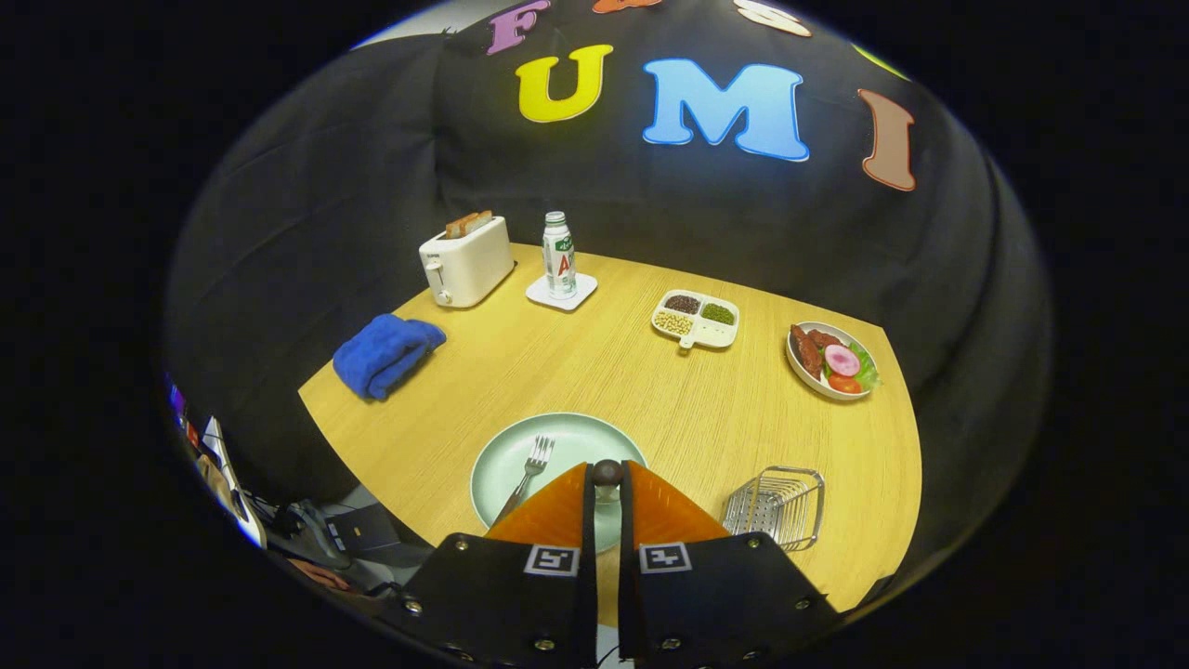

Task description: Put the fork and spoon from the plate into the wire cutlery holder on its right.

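Now hand-held gripper (607,476) clamps the spoon (608,473) (dark handle end visible) above plate (576,435); fork (528,472) lies there, holder (776,504) beside.

Between the pale green round plate (557,444) at the tabletop's (650,372) near edge and the silver wire cutlery holder (776,506) toward the near right corner, bare wood leaves an open lane. The middle is free too. A blue folded towel (385,353), white toaster (466,262), bottle (558,255), divided white snack tray (697,318) and food bowl (833,360) line the far edges.
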The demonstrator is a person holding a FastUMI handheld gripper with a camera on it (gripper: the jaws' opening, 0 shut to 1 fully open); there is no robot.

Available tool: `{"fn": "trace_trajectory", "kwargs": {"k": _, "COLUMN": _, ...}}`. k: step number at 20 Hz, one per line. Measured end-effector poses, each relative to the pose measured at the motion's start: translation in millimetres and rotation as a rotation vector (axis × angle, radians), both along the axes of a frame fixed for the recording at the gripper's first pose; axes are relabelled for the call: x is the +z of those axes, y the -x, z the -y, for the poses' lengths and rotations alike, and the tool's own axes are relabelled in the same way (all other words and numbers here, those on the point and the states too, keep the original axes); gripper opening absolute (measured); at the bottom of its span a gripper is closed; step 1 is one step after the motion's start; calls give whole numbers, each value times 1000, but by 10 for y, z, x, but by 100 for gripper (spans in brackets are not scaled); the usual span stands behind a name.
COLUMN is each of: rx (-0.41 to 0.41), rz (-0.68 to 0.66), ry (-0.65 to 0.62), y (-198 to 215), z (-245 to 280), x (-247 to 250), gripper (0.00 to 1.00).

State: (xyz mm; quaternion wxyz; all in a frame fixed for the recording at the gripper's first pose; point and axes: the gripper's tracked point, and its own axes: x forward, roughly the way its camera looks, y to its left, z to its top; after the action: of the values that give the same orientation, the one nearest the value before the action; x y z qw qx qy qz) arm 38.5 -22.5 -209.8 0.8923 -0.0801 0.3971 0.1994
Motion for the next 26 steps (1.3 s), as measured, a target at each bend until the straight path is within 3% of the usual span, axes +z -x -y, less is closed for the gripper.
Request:
{"fn": "trace_trajectory", "kwargs": {"k": 6, "rx": -77, "rz": 54, "ry": -42, "y": -191, "z": 336, "x": 546, "gripper": 9}}
{"fn": "trace_trajectory", "kwargs": {"k": 14, "rx": -178, "rz": 139, "ry": 4, "y": -308, "z": 962, "x": 1057, "gripper": 9}}
{"fn": "trace_trajectory", "kwargs": {"k": 26, "rx": -261, "rz": 31, "ry": 50, "y": -207, "z": 1413, "x": 366, "gripper": 9}}
